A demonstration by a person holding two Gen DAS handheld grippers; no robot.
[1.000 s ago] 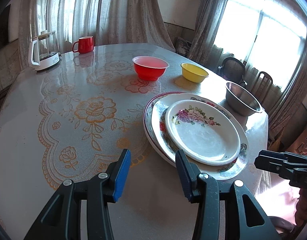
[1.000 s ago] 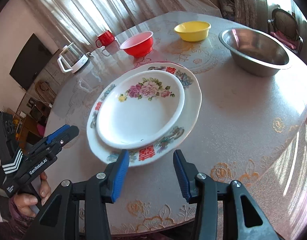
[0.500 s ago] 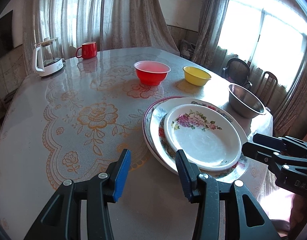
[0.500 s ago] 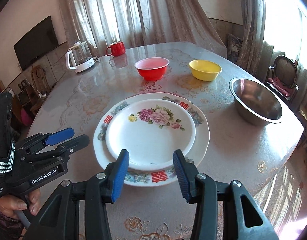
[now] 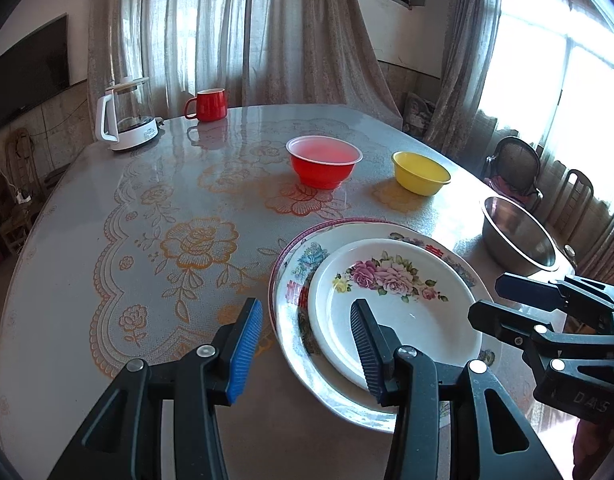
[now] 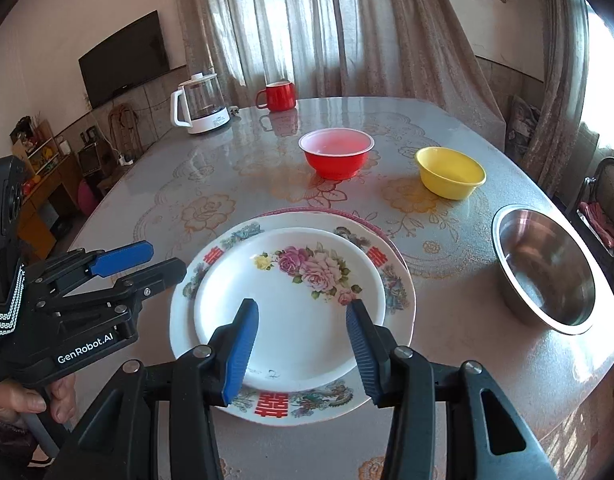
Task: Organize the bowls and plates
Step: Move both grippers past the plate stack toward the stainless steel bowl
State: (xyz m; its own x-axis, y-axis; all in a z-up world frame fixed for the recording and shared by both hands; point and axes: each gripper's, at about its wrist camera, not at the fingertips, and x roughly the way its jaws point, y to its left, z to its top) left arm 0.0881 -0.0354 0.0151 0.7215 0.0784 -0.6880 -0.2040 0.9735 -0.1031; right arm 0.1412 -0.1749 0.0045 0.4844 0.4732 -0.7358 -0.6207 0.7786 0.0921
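Observation:
A stack of three plates sits at the table's near side, a white rose-patterned plate [image 6: 295, 300] [image 5: 399, 312] on top, a larger floral plate [image 6: 395, 292] under it, and a pink-rimmed plate [image 5: 303, 236] at the bottom. A red bowl [image 6: 336, 153] [image 5: 324, 161], a yellow bowl [image 6: 450, 172] [image 5: 420, 173] and a steel bowl [image 6: 543, 268] [image 5: 517, 240] stand apart farther back and to the right. My left gripper [image 5: 307, 344] [image 6: 143, 260] is open and empty at the stack's left edge. My right gripper [image 6: 301, 348] [image 5: 491, 300] is open and empty above the stack's near edge.
A glass kettle [image 6: 199, 104] and a red mug [image 6: 277, 96] stand at the table's far side. The table [image 5: 107, 240] has a glossy floral cover. Chairs [image 5: 515, 168] stand beyond the right edge, near the window.
Both grippers have risen and tilted up, so more of the room shows. The right gripper has come closer to the left one over the plates. The plates and bowls have not moved.

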